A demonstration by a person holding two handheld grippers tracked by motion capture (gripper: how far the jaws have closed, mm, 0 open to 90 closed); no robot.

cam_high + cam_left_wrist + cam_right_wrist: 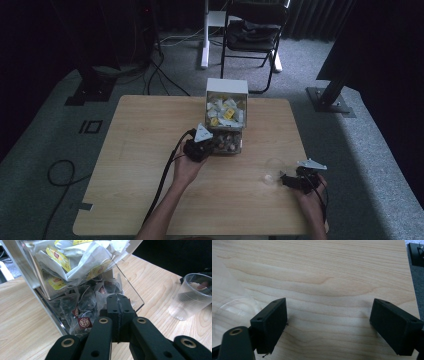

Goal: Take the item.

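With my left claw (117, 302) closed at the clear dispenser's (226, 117) lower tray of tea bags (85, 322), centre frame, I should pull back slowly toward the plastic cup (191, 296) at right beside my open right claw (328, 325).

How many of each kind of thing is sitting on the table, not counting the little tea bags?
Clear tea bag dispenser box: 1
Clear plastic cup: 1
Hand-held gripper: 2, the left one at the box's lower tray with its jaws shut, the right one beside the cup with its jaws open
Total: 4
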